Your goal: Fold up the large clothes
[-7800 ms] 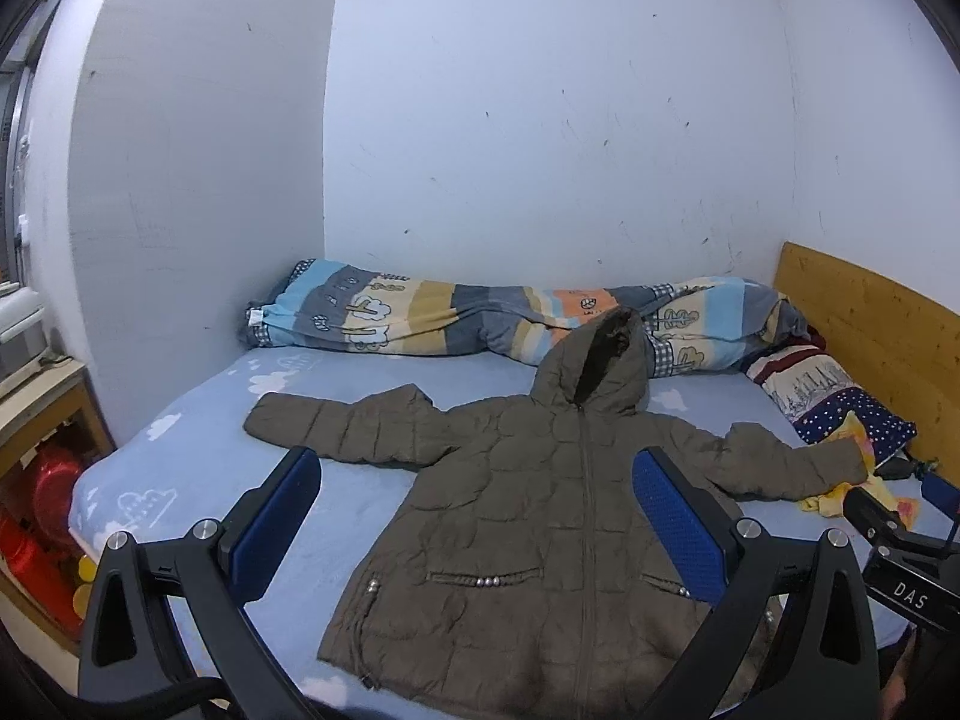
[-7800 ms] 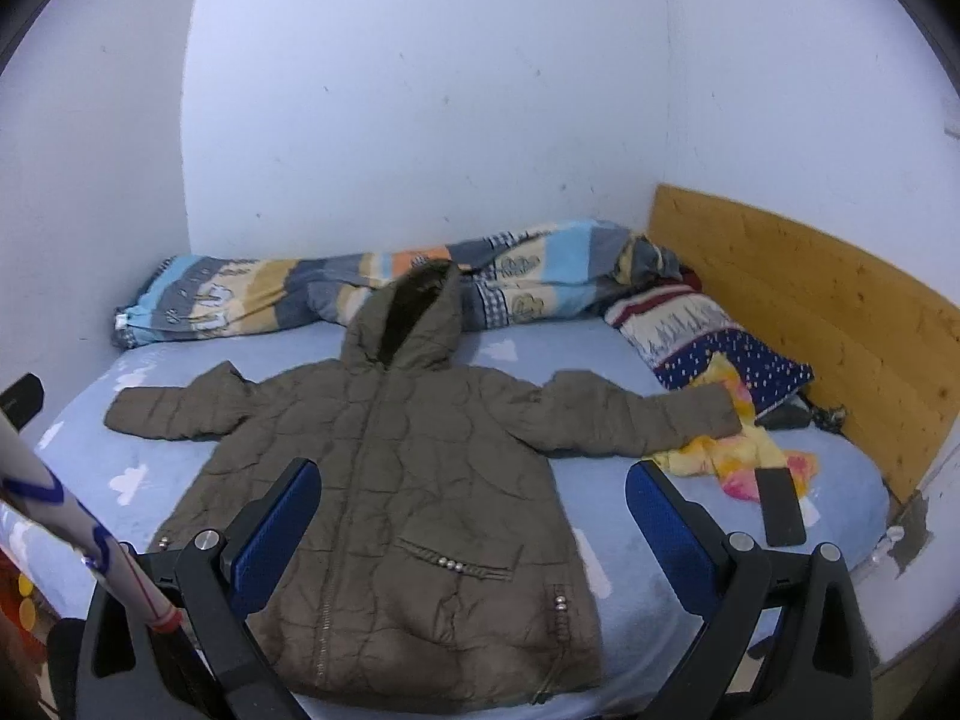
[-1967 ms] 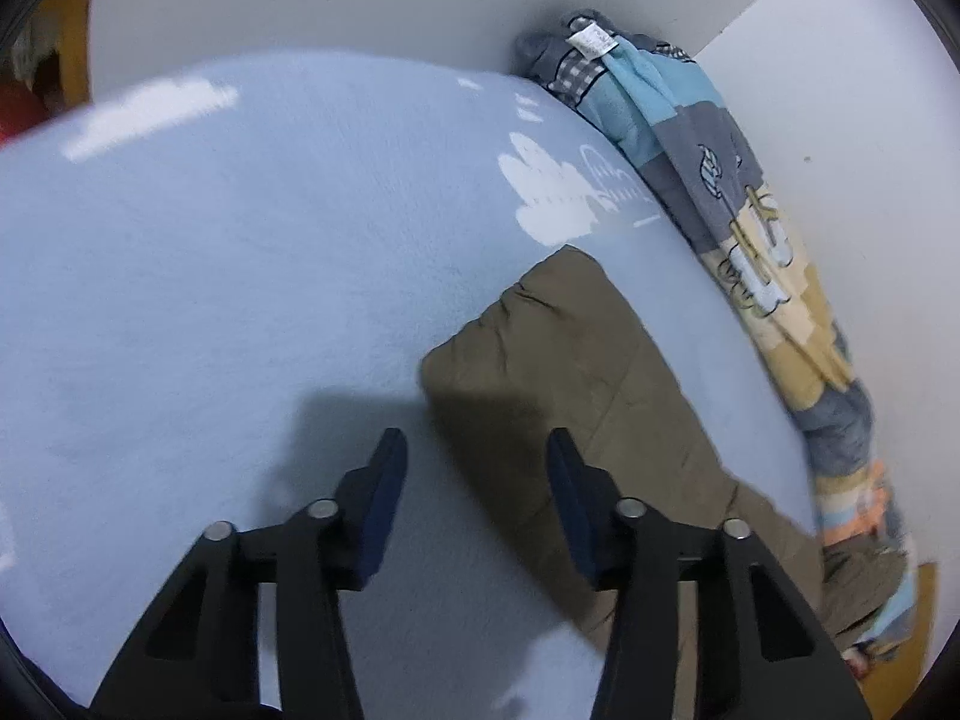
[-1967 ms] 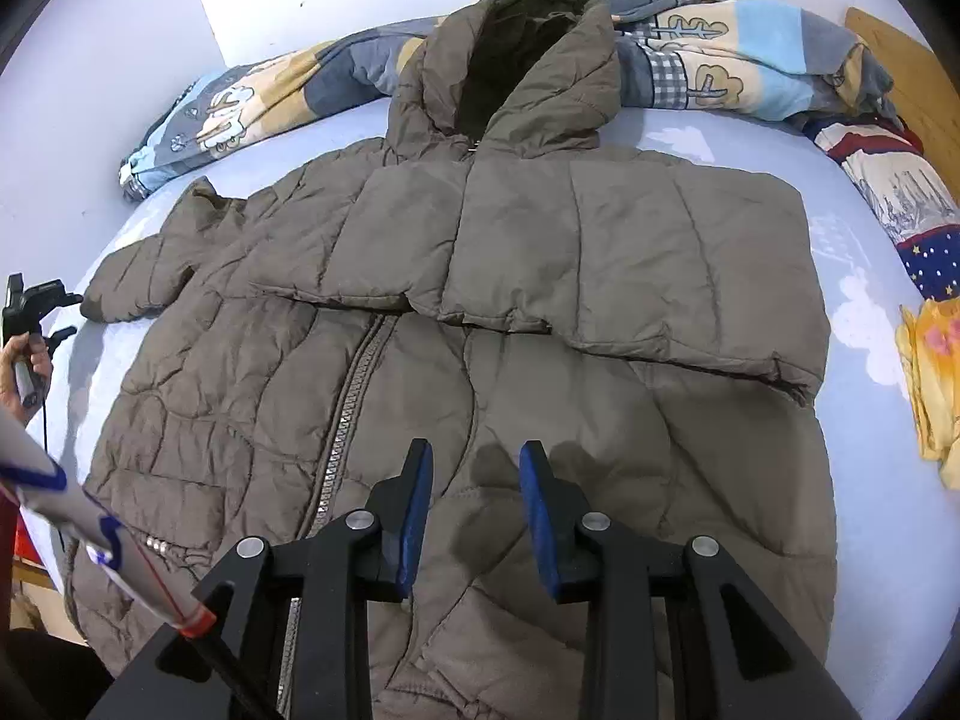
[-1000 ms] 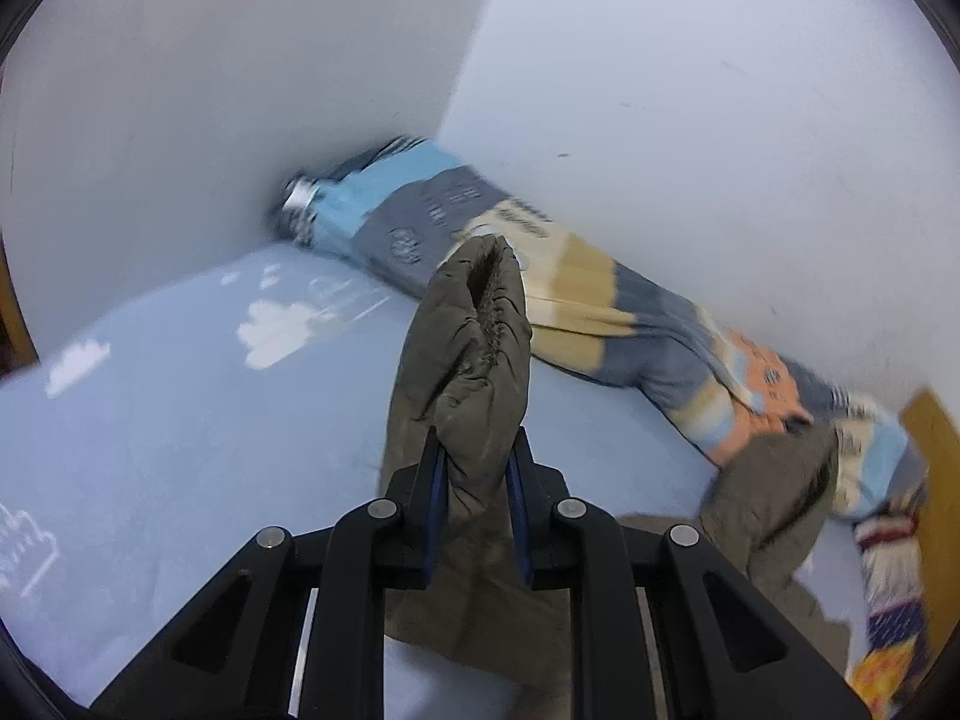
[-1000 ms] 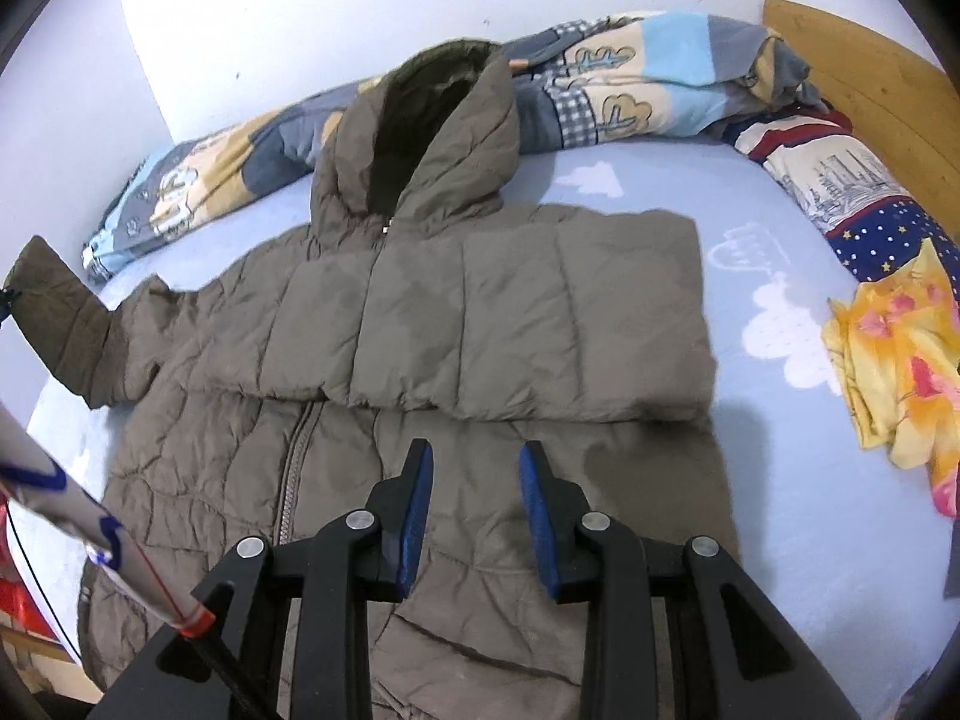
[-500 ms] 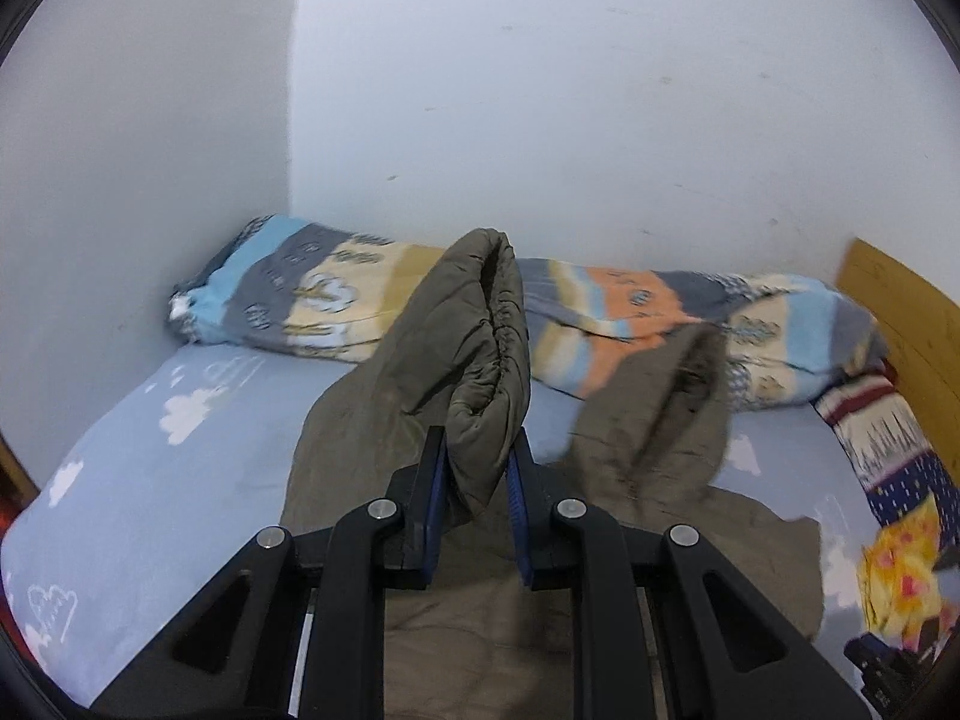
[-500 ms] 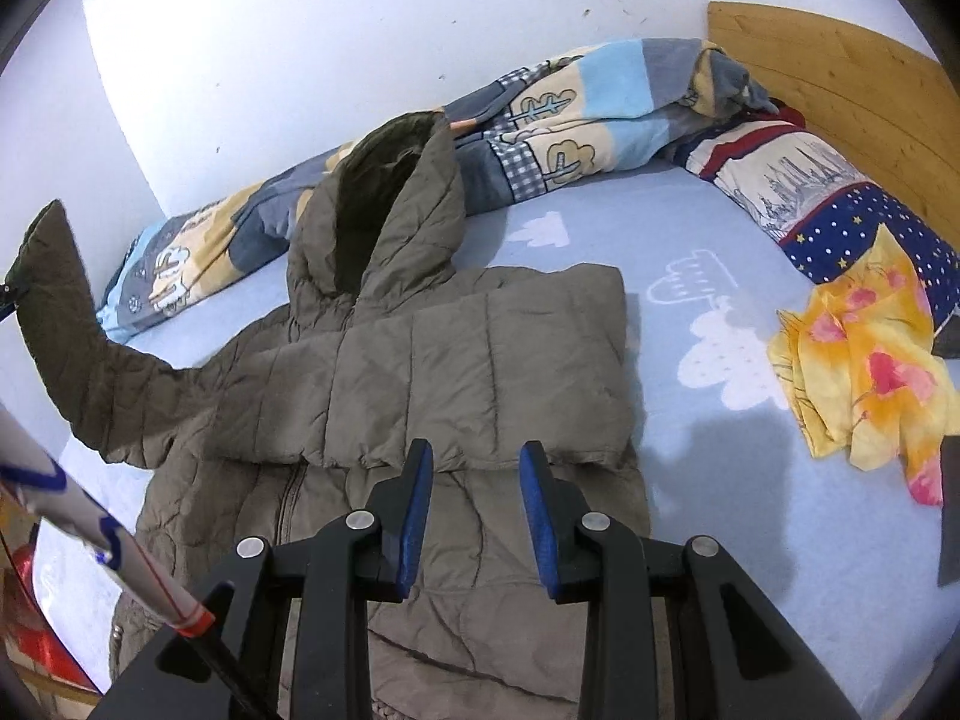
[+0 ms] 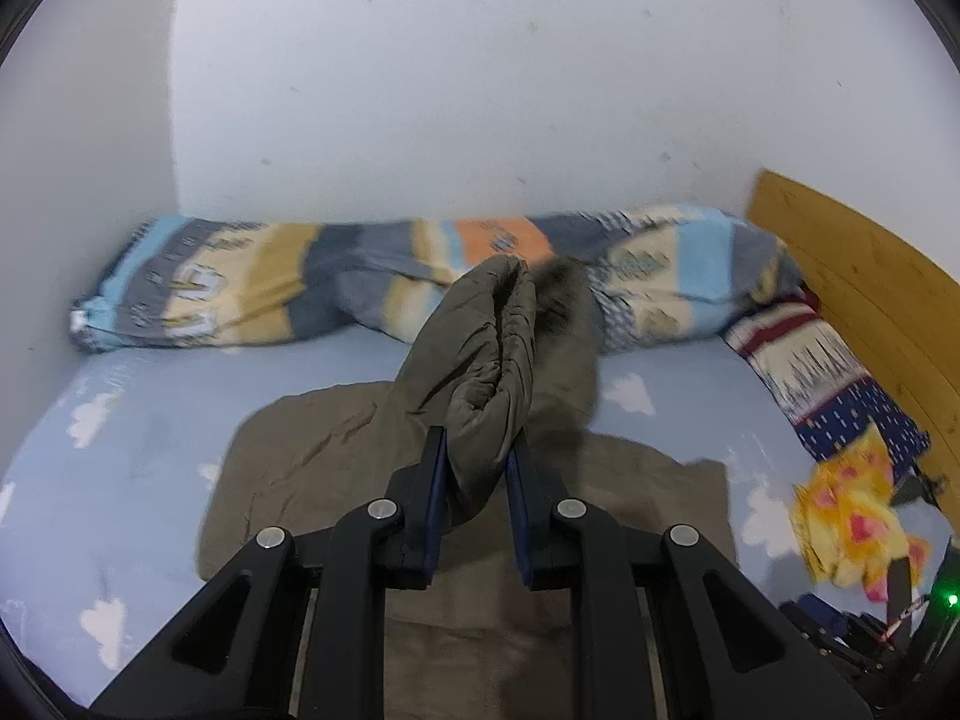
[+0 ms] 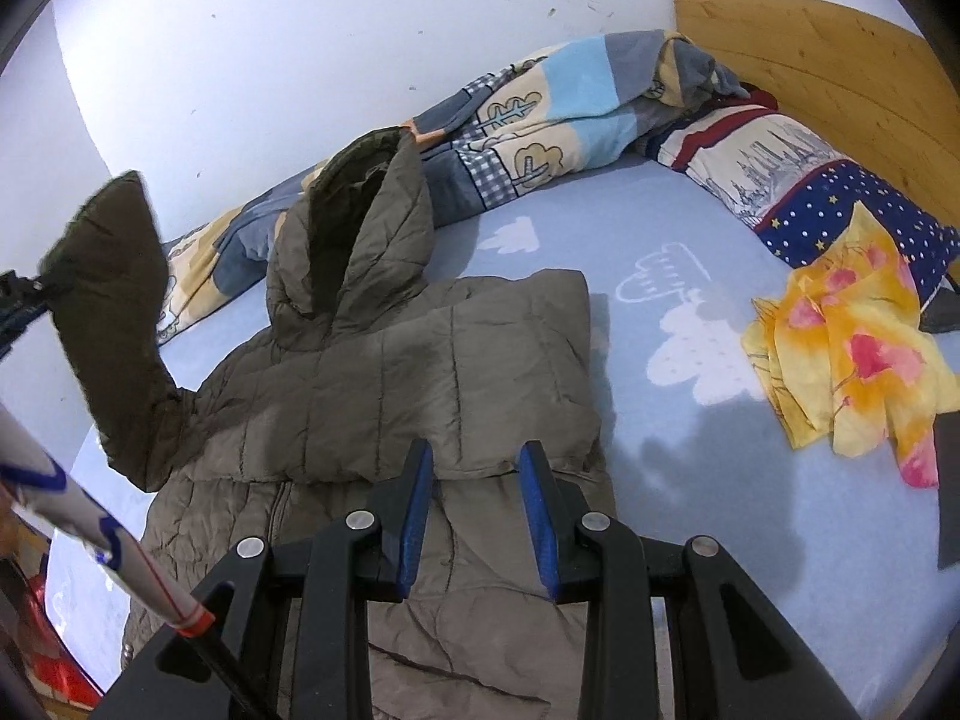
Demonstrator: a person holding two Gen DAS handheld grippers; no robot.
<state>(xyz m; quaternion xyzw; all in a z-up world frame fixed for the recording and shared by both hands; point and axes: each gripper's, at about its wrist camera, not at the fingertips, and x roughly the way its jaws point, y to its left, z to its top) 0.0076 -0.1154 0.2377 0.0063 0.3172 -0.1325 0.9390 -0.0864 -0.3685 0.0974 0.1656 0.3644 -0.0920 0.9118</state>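
Note:
An olive quilted hooded jacket lies face up on the light blue bed sheet. Its right sleeve is folded flat across the chest. My left gripper is shut on the cuff of the left sleeve and holds it up in the air over the jacket body; the raised sleeve also shows at the left in the right wrist view. My right gripper hovers over the folded sleeve's lower edge, jaws a little apart and empty.
A striped rolled duvet lies along the back wall. A patterned pillow and a yellow floral cloth lie at the right by the wooden headboard. A dark flat object lies at the right edge.
My left gripper has carried the held sleeve cuff further right, toward the jacket's middle. The right gripper has moved a little forward; its jaws stand as before.

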